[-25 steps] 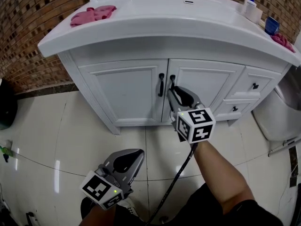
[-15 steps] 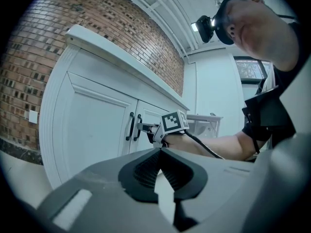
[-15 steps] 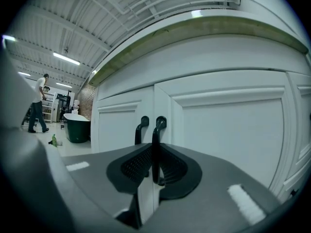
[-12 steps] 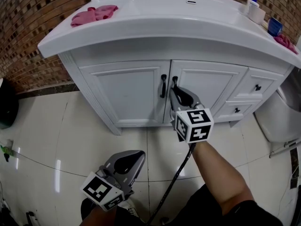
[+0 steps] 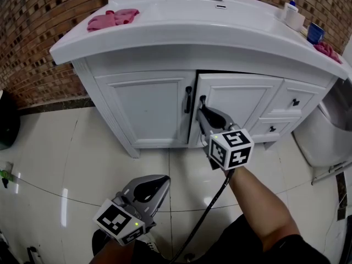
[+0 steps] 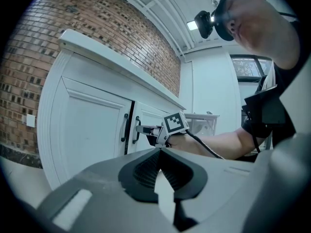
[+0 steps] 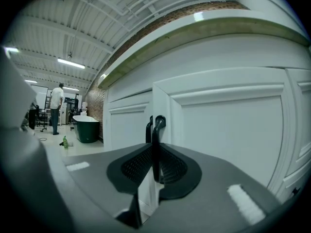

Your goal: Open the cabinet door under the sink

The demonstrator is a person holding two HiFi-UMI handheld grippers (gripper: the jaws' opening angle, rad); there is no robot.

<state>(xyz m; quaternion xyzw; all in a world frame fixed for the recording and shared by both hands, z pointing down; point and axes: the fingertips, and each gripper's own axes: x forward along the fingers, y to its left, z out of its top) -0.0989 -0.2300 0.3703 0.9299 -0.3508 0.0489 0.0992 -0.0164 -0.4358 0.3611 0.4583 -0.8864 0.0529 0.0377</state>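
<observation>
Nearest, at seven o'clock in the head view, the left gripper (image 5: 157,181) hangs over the floor tiles (image 5: 66,147), jaws pressed together on nothing. Farther, near centre, the right gripper (image 5: 203,110) clenches the black handle (image 7: 156,130) of the right cabinet door (image 5: 242,99) (the bar stands upright between its jaws). That door sits slightly ajar, with a dark gap along its twelve o'clock edge beneath the sink (image 5: 192,23).

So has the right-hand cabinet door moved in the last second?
Yes. With the right gripper on its handle, the right door has swung out from the shut left door, opening a dark gap.
</observation>
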